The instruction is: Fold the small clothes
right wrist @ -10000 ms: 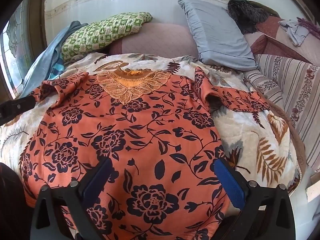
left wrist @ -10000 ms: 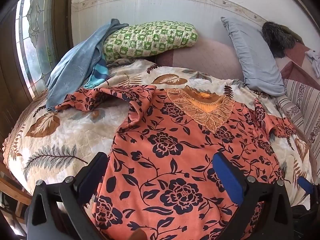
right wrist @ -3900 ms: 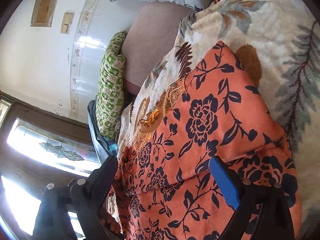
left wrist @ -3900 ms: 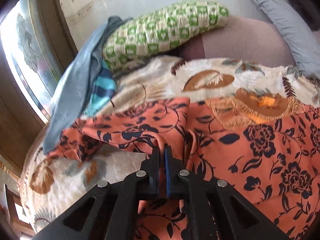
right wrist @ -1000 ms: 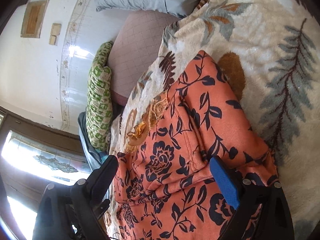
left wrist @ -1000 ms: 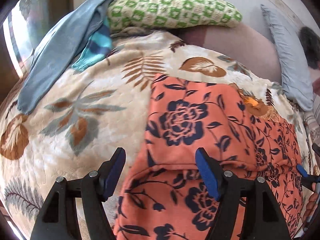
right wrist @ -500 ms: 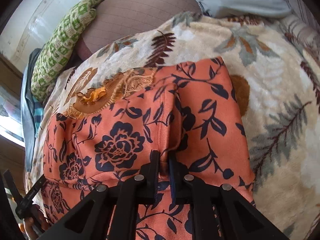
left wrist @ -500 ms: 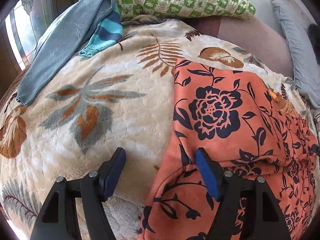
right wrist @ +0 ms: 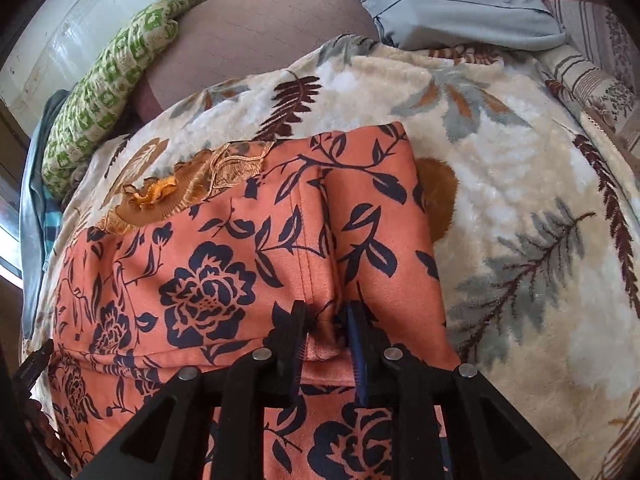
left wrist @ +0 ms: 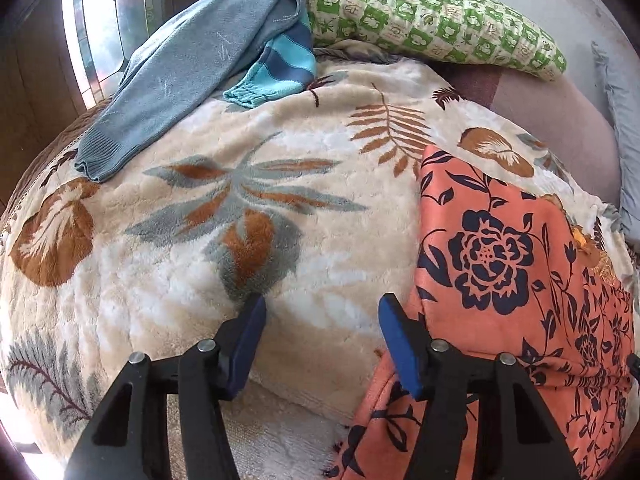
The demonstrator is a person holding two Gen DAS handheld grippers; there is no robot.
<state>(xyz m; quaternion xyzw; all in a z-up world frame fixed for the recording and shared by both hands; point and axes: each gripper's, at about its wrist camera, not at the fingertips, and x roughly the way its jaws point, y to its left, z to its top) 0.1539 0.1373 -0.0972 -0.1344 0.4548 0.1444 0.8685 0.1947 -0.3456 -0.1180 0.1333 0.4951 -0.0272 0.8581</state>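
An orange garment with dark blue flowers [left wrist: 492,248] lies folded inward on a cream leaf-print blanket [left wrist: 240,200]. My left gripper [left wrist: 323,304] hovers over the blanket at the garment's left edge. Its jaws are closing with only blanket between them, and the right finger [left wrist: 400,344] is against the cloth's edge. In the right wrist view the garment [right wrist: 208,292] shows its gold embroidered neckline [right wrist: 192,184]. My right gripper [right wrist: 326,312] has a raised fold of that garment pinched between its narrow jaws, which are opening.
A green checked pillow [left wrist: 432,20], a grey-blue sweater [left wrist: 192,60] and a teal striped sleeve [left wrist: 276,68] lie at the head of the bed by a window [left wrist: 104,20]. A mauve bolster [right wrist: 256,40] and a grey pillow [right wrist: 460,4] sit behind.
The left gripper slid left off the garment to its edge, and its jaws narrowed. The right gripper rolled upright, shut on a fold of the garment, and now stands slightly wider.
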